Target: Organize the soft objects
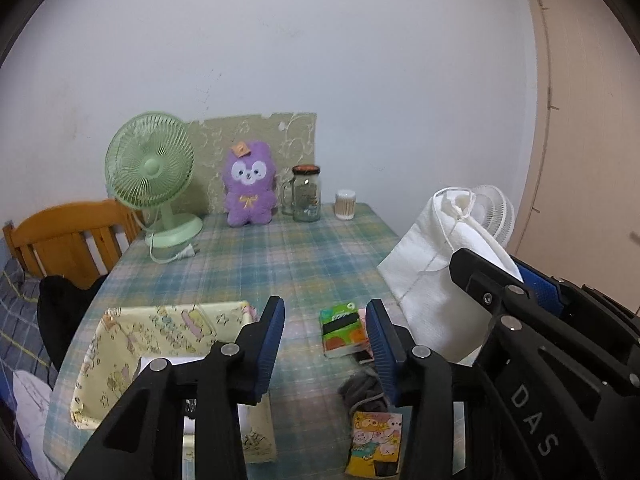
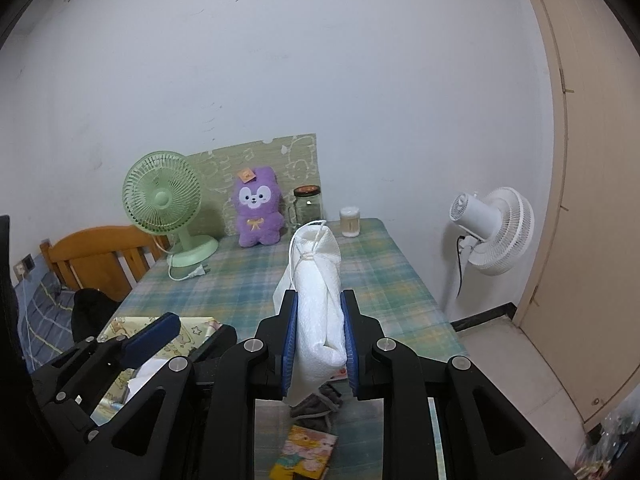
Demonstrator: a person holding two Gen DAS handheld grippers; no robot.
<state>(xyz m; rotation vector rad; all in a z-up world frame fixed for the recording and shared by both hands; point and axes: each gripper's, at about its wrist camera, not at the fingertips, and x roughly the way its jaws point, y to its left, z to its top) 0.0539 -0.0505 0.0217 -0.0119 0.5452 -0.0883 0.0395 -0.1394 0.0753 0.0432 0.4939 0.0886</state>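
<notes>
Plaid table (image 1: 256,264): two fans, one plush (image 1: 250,184), one jar (image 1: 306,194).

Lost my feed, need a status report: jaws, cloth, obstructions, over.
Right gripper shut on white cloth bundle, lifted. Left gripper open, empty. Yellow fabric bin lower left, nothing blocking.

Left wrist view sits low over the near edge of the table (image 1: 256,264), facing along it toward the far wall at twelve o'clock, its own fingers (image 1: 270,344) close in the foreground and the right gripper (image 1: 516,280) intruding at four o'clock. Right wrist view looks the same way from just beside and right of it, with the left gripper (image 2: 160,330) at eight o'clock. Both share the tabletop, green fan (image 1: 150,168), purple plush (image 1: 250,184), jar (image 1: 306,194) and white fan (image 2: 496,228).
</notes>
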